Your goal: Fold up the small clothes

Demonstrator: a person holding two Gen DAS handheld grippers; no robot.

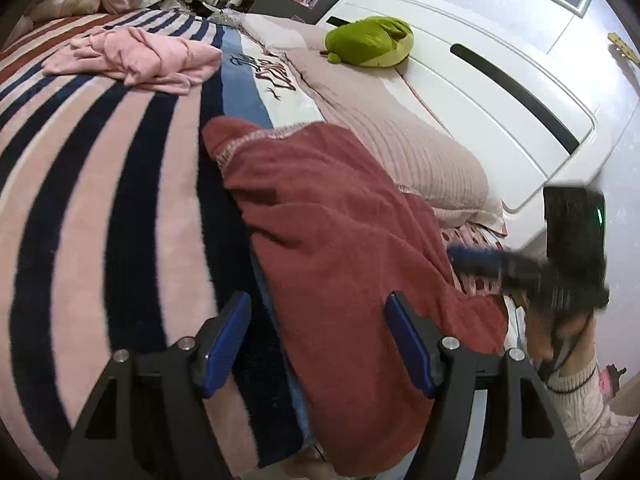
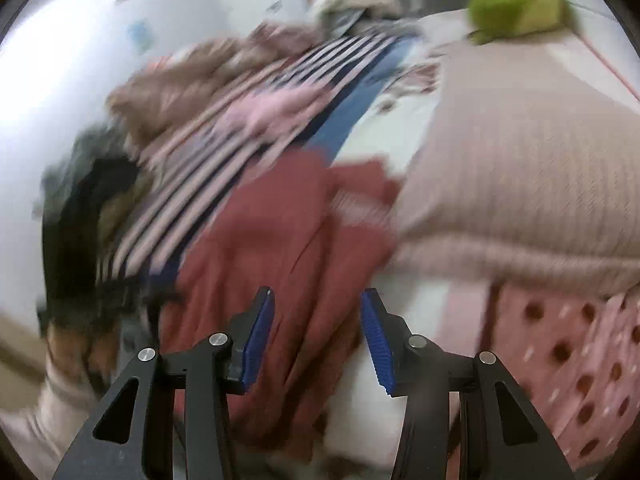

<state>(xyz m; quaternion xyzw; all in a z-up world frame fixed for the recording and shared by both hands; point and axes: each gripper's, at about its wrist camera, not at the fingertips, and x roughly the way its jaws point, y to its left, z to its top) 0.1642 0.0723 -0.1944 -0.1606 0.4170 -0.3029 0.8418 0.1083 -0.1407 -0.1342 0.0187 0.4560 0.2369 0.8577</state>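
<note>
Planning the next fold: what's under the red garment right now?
The red garment lies on the striped blanket, its far edge against the ribbed pink pillow. A polka-dot sheet shows by its right edge. Anything directly beneath it is covered.

Black left gripper point(image 1: 318, 336), ribbed blue fingers point(image 1: 224, 336) (silver screws), cream knit sleeve point(image 1: 580, 404)

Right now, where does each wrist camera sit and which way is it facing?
Left wrist: on the left gripper, jaws open, looking down across the striped blanket at the red garment; right gripper and a sleeve show at right.
Right wrist: on the right gripper, jaws open, blurred, facing the red garment and pillow.
Shared: red garment, green plush.
</note>
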